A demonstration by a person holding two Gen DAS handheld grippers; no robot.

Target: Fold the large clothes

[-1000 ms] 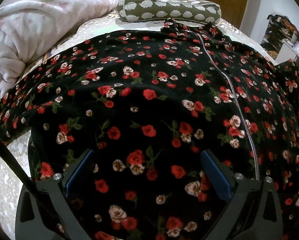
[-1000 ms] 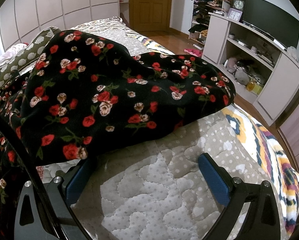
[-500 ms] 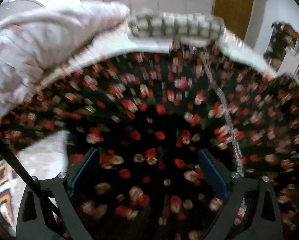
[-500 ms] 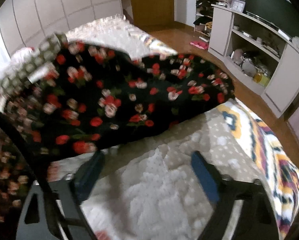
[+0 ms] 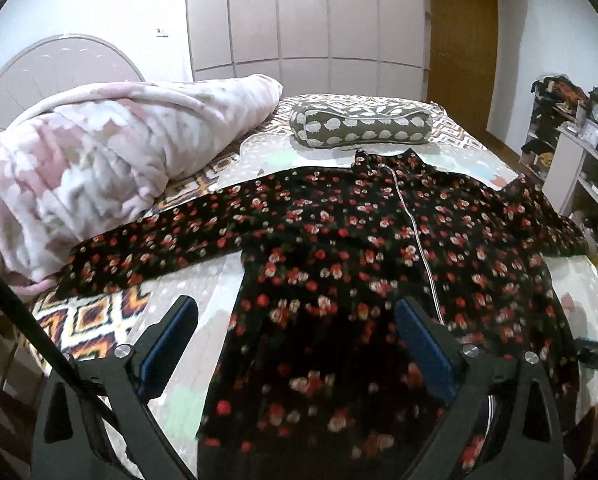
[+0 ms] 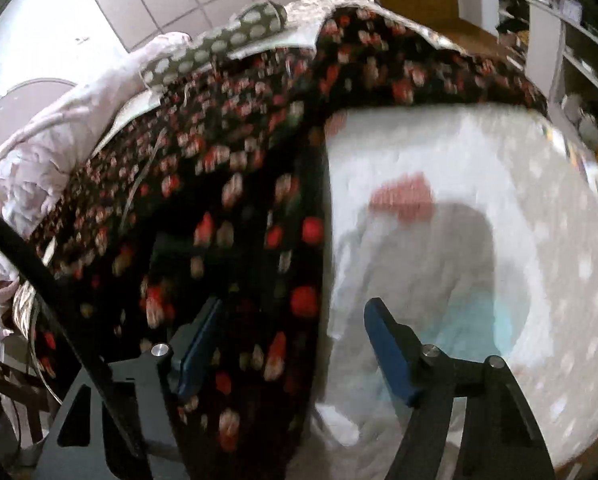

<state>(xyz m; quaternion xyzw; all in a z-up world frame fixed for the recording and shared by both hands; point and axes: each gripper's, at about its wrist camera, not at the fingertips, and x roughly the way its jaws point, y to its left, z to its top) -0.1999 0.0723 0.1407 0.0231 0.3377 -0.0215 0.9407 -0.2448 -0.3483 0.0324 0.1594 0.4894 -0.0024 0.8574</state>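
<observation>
Black floral zip-front garment [image 5: 339, 248] lies spread across the quilted bedspread [image 5: 203, 312], filling the centre and right of the left wrist frame, one sleeve reaching toward the left edge below the pink fleece blanket [image 5: 99, 152] and its collar just beside the spotted olive cushion [image 5: 359, 130] at upper centre. Left gripper [image 5: 295, 350] hangs above the lower garment, jaws wide apart, nothing pinched. Right gripper [image 6: 287, 356], in a motion-blurred view, is closing astride the garment's side edge at lower centre, fabric between the blue pads but not visibly clamped.
</observation>
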